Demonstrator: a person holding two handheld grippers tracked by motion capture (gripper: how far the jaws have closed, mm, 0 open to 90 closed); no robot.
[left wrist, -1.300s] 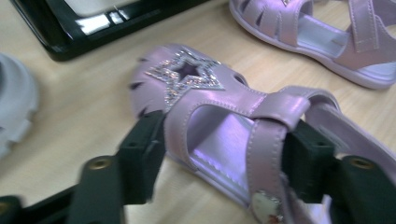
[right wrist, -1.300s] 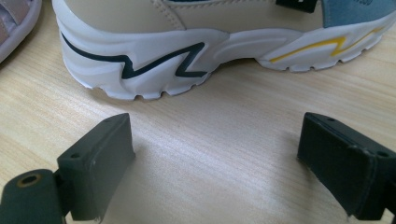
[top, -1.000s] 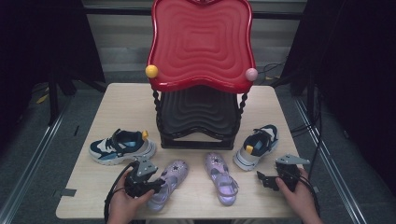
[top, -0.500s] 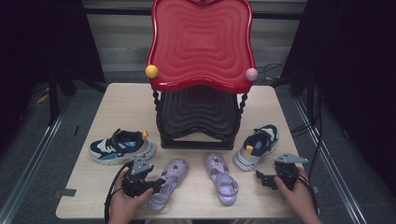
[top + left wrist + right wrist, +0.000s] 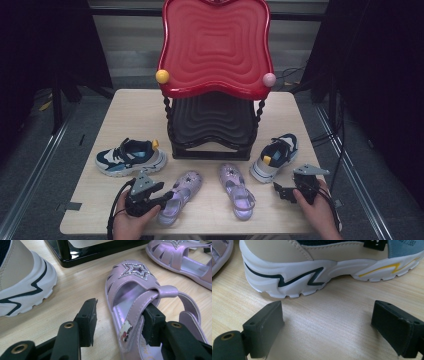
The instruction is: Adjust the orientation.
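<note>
While the desk [image 5: 130, 107] carries everything, its biggest load is the rack [image 5: 215, 55] at 12 o'clock, a red wavy tray over a black one. At 9 o'clock lies the left sneaker [image 5: 131, 157], on its sole, toe toward 3; at 3 o'clock stands the right sneaker [image 5: 275, 156], toe toward 7. Between them, toward 6 o'clock, lie two lilac sandals: the left sandal [image 5: 179, 195] and the right sandal [image 5: 236, 190], apart from each other. At 7 o'clock the left hand-held gripper [image 5: 117, 322] is spread wide around the left sandal's side wall, one jaw inside under the strap, the other outside over bare wood, not touching. At 5 o'clock the right hand-held gripper [image 5: 327, 327] gapes wide and empty, low over the desk just beside the right sneaker's sole.
</note>
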